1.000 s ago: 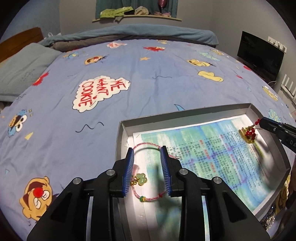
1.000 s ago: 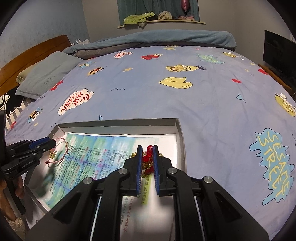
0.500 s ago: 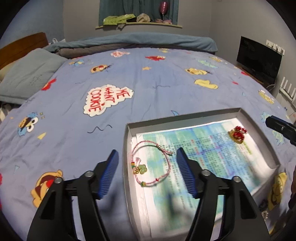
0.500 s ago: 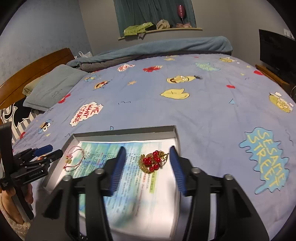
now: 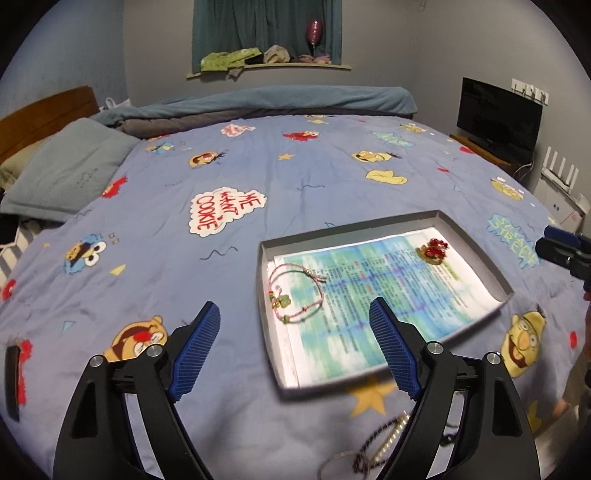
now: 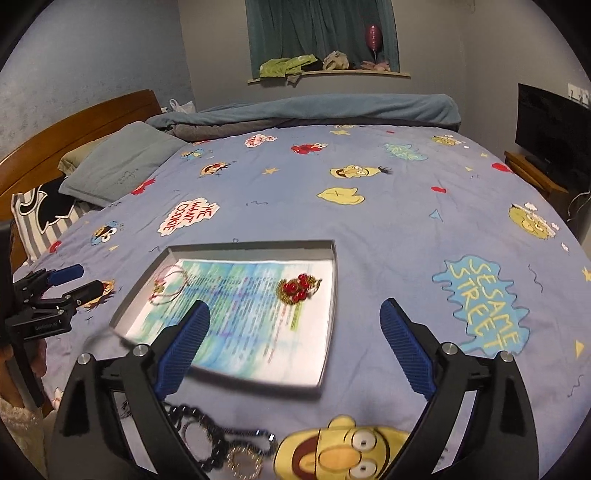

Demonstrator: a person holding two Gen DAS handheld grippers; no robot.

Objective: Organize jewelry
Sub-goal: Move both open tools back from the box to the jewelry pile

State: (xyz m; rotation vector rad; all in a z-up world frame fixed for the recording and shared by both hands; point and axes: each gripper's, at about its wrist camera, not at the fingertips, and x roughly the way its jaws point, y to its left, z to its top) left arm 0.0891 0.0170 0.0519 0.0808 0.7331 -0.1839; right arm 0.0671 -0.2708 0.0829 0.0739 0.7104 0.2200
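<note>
With both hand-held grippers, left [image 5: 291, 341] and right [image 6: 293, 339], opening wide and empty, I judge the loose chains [image 6: 221, 441] light, limp and slippery, best pinched mid-strand.

place: home bedroom | signs: bed [image 6: 332, 192] with cartoon sheet, pillow [image 6: 118, 166], curtained window [image 6: 321, 33], TV [image 5: 498, 114]

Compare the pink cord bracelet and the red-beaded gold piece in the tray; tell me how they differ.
The pink cord bracelet is a thin open loop carrying a small green charm; the red-beaded gold piece is a compact cluster. The bracelet lies at the tray's left end in the left wrist view, the beaded piece near the far right corner. Both rest loose on the printed paper, held by neither hand-held gripper.
</note>
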